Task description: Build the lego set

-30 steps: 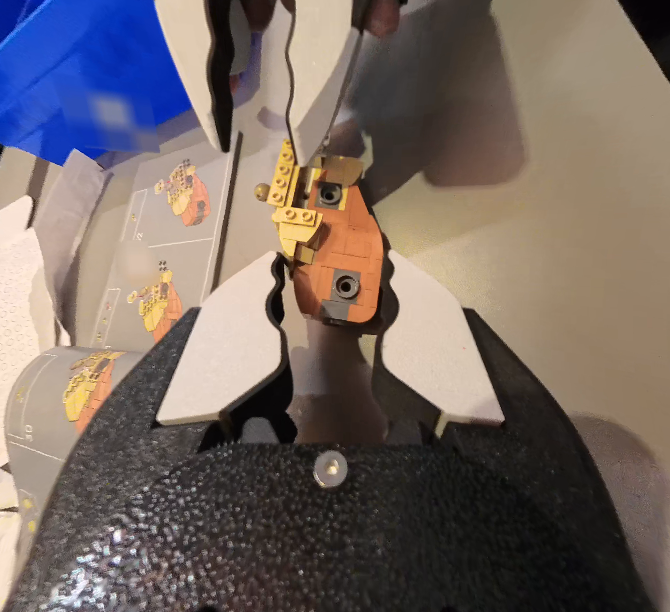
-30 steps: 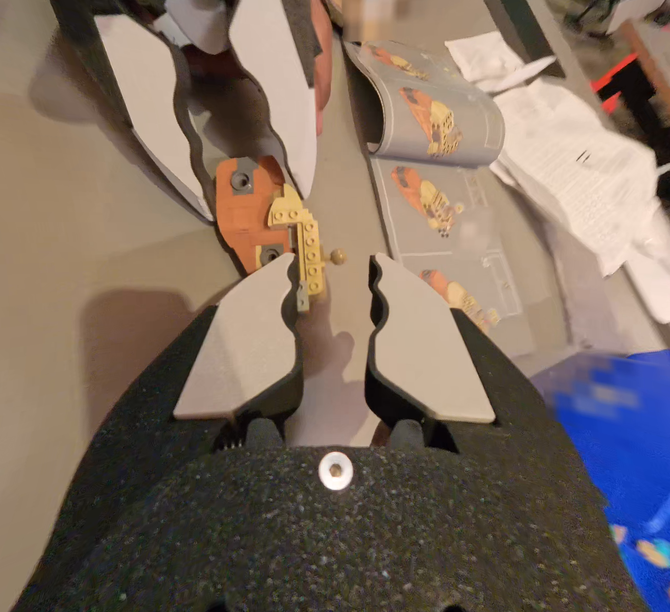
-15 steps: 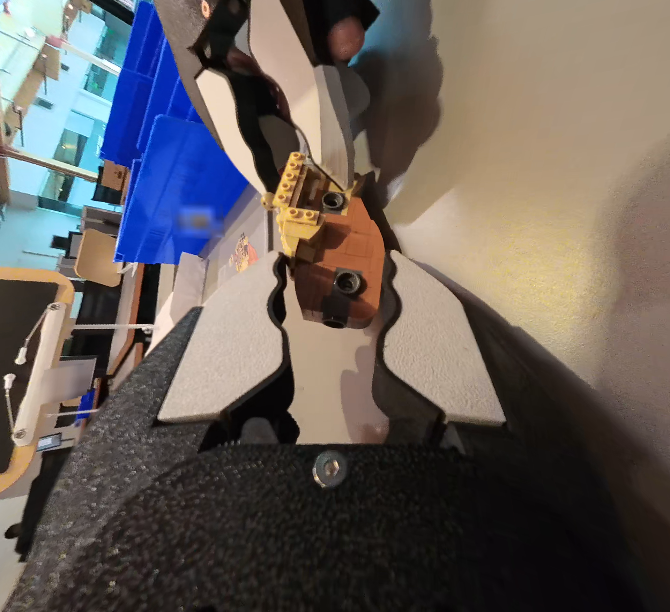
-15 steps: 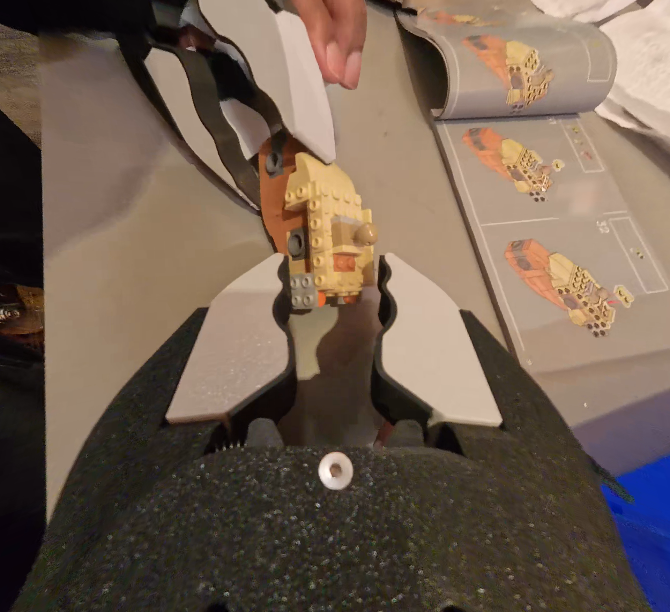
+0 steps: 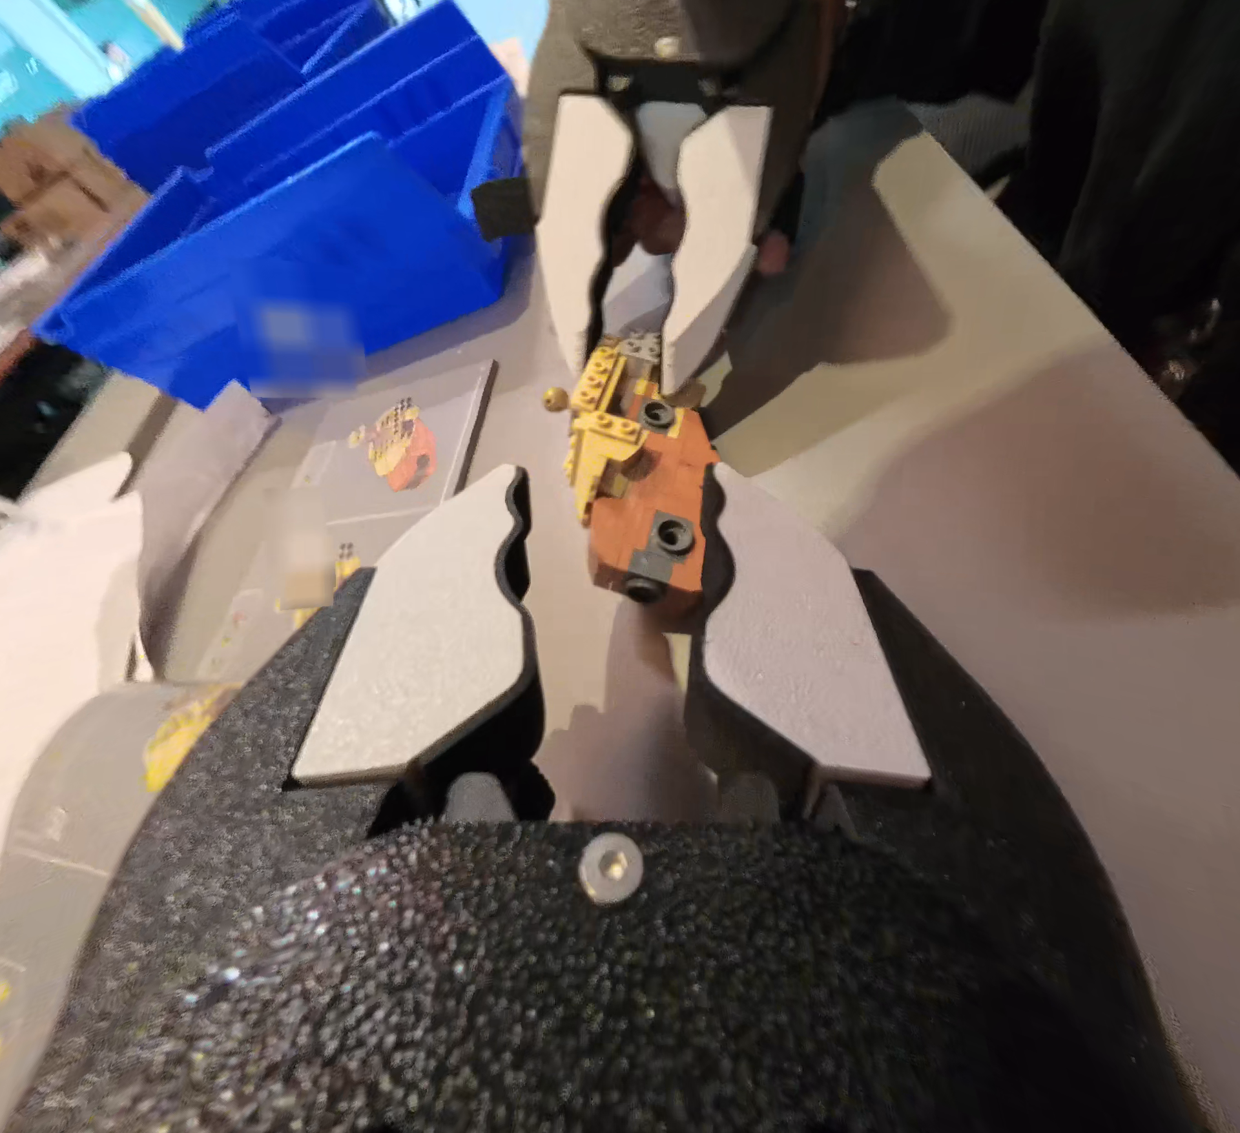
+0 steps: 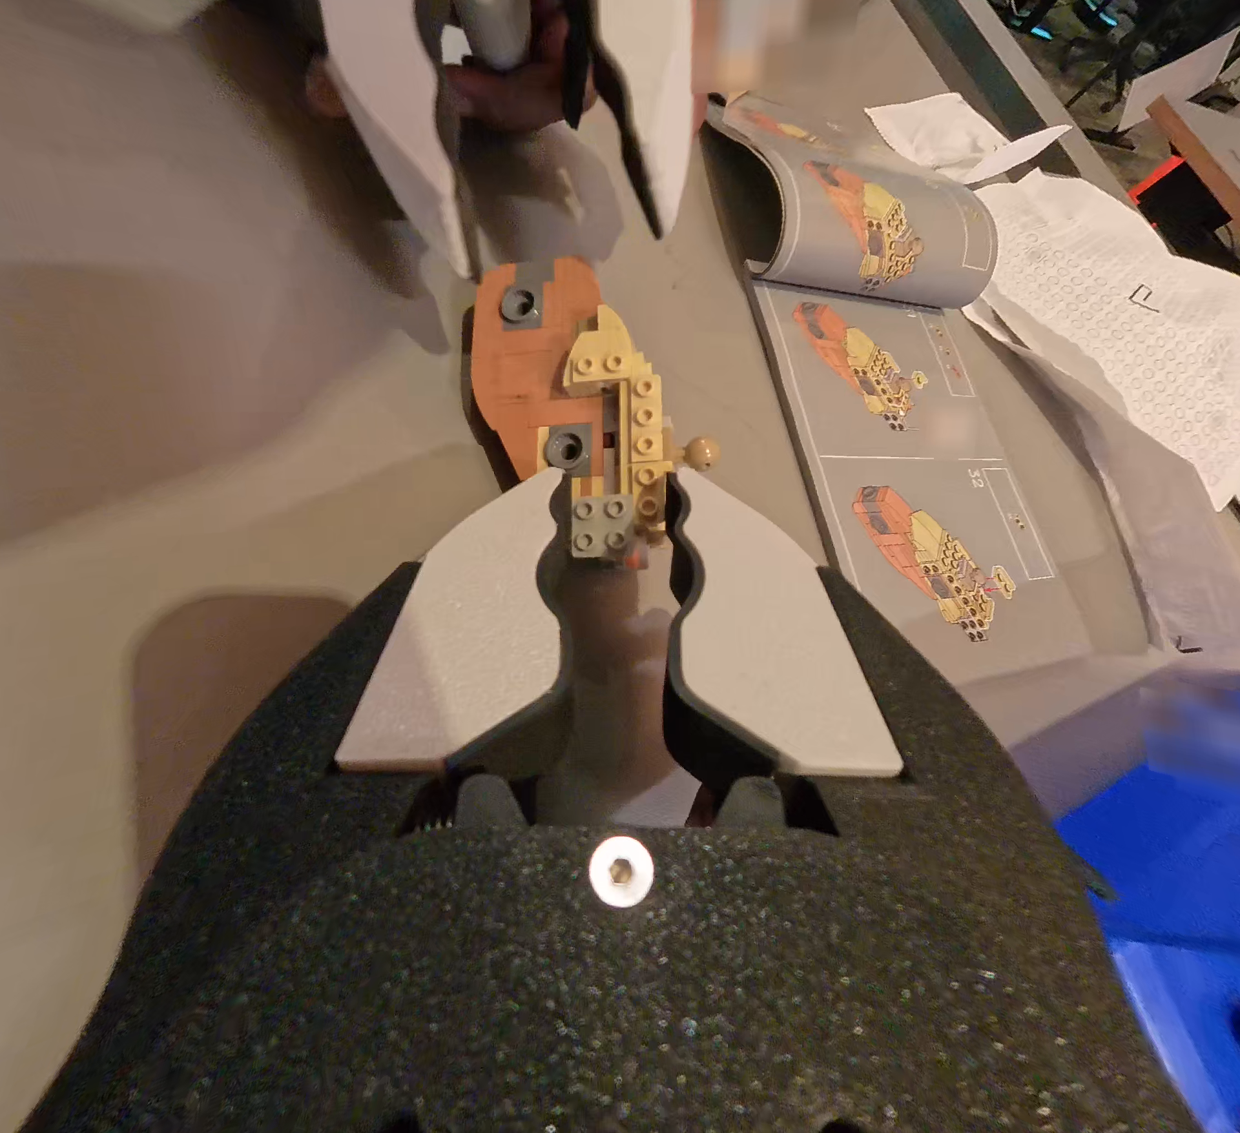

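Observation:
The lego model [image 6: 523, 376] is an orange hull with tan and grey bricks and a small tan knob on one side. It sits low over the grey table [image 5: 939, 430], between the two grippers. My right gripper [image 6: 614, 484] is shut on its tan and grey end. My left gripper [image 5: 614, 477] is open around the orange end [image 5: 664, 490], with only one finger [image 5: 771, 598] against the hull. The right gripper also shows at the top of the left wrist view [image 5: 631, 373]. The left gripper also shows at the top of the right wrist view [image 6: 565, 249].
An open instruction booklet [image 6: 906, 430] lies beside the model, one page curled up. White paper sheets [image 6: 1107, 329] lie past it. Blue bins [image 5: 302, 229] stand behind the booklet. A person in dark clothing stands at the table's far edge [image 5: 1107, 162]. My right fingertips sit around 6 cm from my left ones.
The model was tilted up off the table half a second ago and is now low and level. The right gripper has closed onto its tan end. The left gripper now touches with one finger only.

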The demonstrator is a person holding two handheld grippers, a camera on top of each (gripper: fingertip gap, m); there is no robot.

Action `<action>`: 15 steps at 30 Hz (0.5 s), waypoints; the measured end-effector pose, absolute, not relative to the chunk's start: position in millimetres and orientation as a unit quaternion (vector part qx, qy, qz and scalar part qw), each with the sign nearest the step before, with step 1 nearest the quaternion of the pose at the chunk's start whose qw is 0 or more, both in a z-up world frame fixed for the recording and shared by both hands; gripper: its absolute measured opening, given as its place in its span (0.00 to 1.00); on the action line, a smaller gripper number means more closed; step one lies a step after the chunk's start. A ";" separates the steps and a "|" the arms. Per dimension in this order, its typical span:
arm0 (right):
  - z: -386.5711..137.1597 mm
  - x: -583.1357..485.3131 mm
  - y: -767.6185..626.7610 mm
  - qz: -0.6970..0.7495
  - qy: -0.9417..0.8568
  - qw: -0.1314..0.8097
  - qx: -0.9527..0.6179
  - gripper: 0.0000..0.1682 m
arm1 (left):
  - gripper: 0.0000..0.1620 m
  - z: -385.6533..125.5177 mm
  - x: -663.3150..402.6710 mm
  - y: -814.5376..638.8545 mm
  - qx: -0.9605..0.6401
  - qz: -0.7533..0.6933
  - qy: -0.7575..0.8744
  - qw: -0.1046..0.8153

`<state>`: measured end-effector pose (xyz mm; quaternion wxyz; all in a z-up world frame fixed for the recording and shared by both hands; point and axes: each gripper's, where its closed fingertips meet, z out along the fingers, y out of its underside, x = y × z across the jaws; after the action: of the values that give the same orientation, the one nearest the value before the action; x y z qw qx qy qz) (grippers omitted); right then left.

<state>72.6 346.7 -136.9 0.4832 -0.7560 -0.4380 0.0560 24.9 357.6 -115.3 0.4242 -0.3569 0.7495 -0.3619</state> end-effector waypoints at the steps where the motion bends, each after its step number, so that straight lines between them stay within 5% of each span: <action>1: -136.5 73.3 346.8 0.055 -0.438 0.483 -0.756 0.16 | 0.30 -116.4 26.0 362.6 -0.386 -0.369 0.742 0.406; 9: -138.4 78.1 341.9 0.083 -0.421 0.454 -0.781 0.21 | 0.42 -141.3 35.1 360.0 -0.527 -0.417 0.710 0.209; 15: -138.7 78.8 345.9 0.070 -0.410 0.455 -0.788 0.18 | 0.40 -144.8 43.1 362.2 -0.555 -0.421 0.696 0.173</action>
<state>78.8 345.9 -138.7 0.4545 -0.7876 -0.4101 0.0699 43.1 362.2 -144.8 0.1733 -0.5550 0.6962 -0.4209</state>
